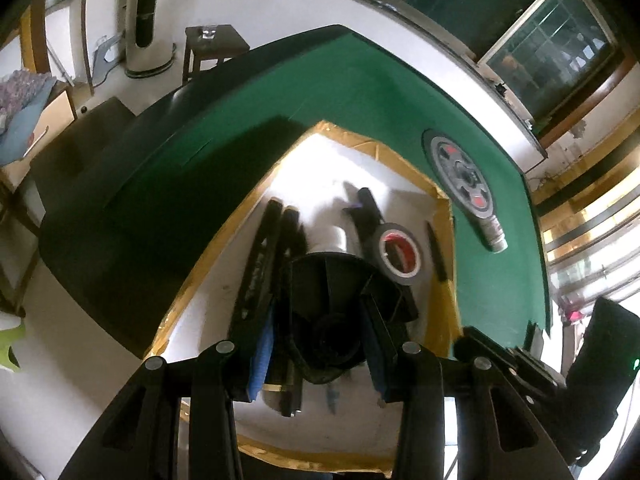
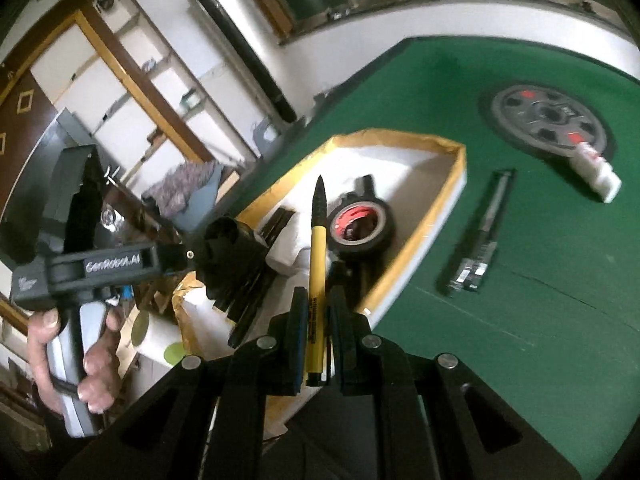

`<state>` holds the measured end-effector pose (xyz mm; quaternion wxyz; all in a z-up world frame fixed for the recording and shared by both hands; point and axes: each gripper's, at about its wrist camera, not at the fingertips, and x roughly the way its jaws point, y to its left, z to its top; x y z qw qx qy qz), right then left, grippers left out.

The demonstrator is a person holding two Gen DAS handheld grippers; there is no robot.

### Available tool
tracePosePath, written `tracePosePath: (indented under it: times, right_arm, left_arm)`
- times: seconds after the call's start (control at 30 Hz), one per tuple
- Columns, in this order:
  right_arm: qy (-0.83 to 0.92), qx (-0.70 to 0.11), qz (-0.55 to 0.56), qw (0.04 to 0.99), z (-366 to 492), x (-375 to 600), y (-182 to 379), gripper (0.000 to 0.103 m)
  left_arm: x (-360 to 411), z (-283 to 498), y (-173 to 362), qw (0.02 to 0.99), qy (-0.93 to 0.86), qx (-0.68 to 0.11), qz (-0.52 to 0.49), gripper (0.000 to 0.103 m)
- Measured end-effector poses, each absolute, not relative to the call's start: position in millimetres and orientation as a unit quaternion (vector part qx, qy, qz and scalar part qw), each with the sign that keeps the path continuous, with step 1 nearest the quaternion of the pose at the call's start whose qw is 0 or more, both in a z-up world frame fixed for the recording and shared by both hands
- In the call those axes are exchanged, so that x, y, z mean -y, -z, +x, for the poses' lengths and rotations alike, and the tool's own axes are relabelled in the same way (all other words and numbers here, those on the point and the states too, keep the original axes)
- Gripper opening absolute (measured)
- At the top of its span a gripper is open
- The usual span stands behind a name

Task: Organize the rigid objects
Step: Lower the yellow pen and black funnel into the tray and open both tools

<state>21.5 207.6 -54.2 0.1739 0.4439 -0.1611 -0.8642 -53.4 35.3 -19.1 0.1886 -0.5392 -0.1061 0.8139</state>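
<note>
My left gripper (image 1: 320, 344) is shut on a black funnel-shaped plastic part (image 1: 332, 304) and holds it above the white tray (image 1: 328, 156) with the yellow-taped rim. The part also shows in the right wrist view (image 2: 228, 256), held over the tray's near end. My right gripper (image 2: 318, 320) is shut on a yellow pen (image 2: 316, 264) with a black tip, pointing up over the tray (image 2: 448, 200). In the tray lie a black tape roll (image 1: 400, 254) (image 2: 360, 224) with a red core, black markers (image 1: 272, 236) and a black pen (image 1: 436, 252).
The tray sits on a green table (image 2: 540, 300). On the green surface lie a black pen (image 2: 478, 236), a small white bottle (image 2: 596, 172) (image 1: 494, 232) and a round grey dial set into the table (image 2: 548, 120) (image 1: 464, 176). Shelves and a stool (image 1: 212, 48) stand beyond the table.
</note>
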Motion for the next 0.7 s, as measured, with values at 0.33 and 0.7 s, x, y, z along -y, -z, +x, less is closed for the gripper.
tracePosePath:
  times: [0.33,0.7]
  right_arm:
    - [0.857,0.116,0.478,0.153,-6.0,-180.0,70.9,0.011]
    - [0.865,0.120,0.464,0.147,1.4,-184.5,68.6,0.024]
  left_arm:
    - [-23.8,-56.3,36.8,0.174,-0.807,0.111,-0.553,0.043]
    - [-30.2,-42.3,28.3,0.151,-0.840,0.070,-0.516,0.055]
